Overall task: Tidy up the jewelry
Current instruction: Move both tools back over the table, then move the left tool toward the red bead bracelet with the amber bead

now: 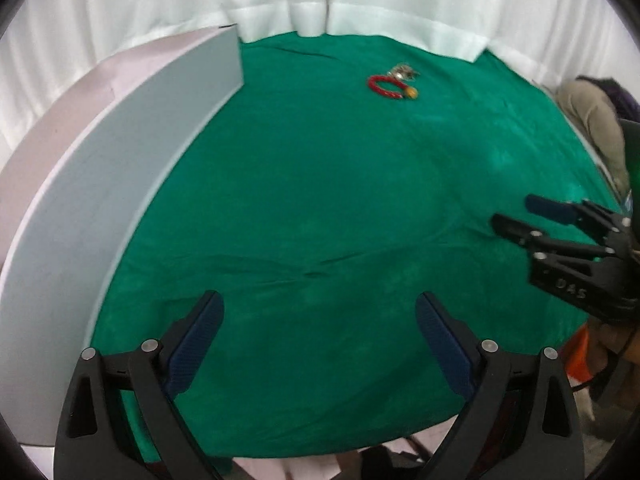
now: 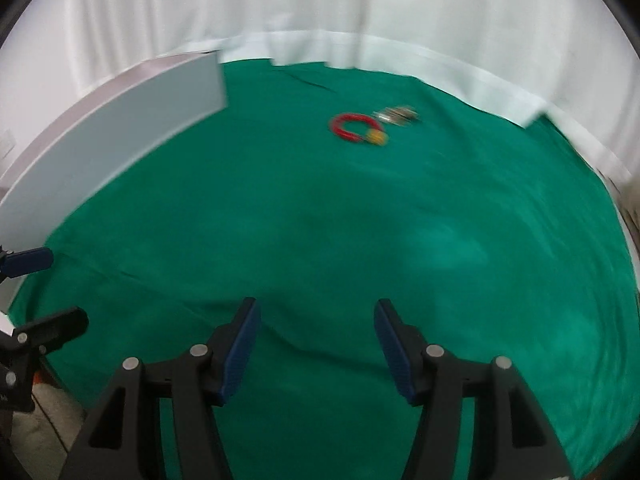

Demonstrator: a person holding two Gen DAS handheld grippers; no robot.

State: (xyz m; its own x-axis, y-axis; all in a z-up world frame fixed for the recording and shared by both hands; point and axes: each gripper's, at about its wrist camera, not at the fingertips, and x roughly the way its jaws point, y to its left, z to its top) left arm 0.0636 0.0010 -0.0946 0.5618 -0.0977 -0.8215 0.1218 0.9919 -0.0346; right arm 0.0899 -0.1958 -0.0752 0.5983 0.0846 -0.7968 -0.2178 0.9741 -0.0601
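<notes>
Left wrist view. The left claw (image 1: 320, 340) hangs over the near part of the green cloth (image 1: 320, 208) on the table, jaws spread wide, nothing between them. The right claw (image 1: 520, 216) shows at the right edge, also spread and empty. The red bracelet (image 1: 390, 86) lies on the cloth far ahead of the left claw, well apart from it. It carries one yellow bead (image 1: 412, 93). A small silver piece (image 1: 404, 71) lies just behind the bracelet, touching or nearly so; I cannot tell which. A white box (image 1: 120, 184) stands along the left of the cloth, well to the left of the bracelet.

Right wrist view. The right claw (image 2: 316, 344) is spread, empty, over the near cloth (image 2: 320, 240). The bracelet (image 2: 354, 127) lies far ahead; the silver piece (image 2: 396, 115) sits just right of it. The picture is blurred, so the silver piece's make is unclear. One finger of the left claw (image 2: 30, 260) shows at the left edge.

Risks, as judged:
- The two pieces lie so close that a grab at one may drag or snag the other.
- Soft, wrinkled cloth: jaws closing low may pinch fabric along with the bracelet.
- The silver piece looks thin and flat to the cloth, so it may slip the pads.

Count: bracelets 1; silver pieces 1 cluster; boxes 1; claws 2.
</notes>
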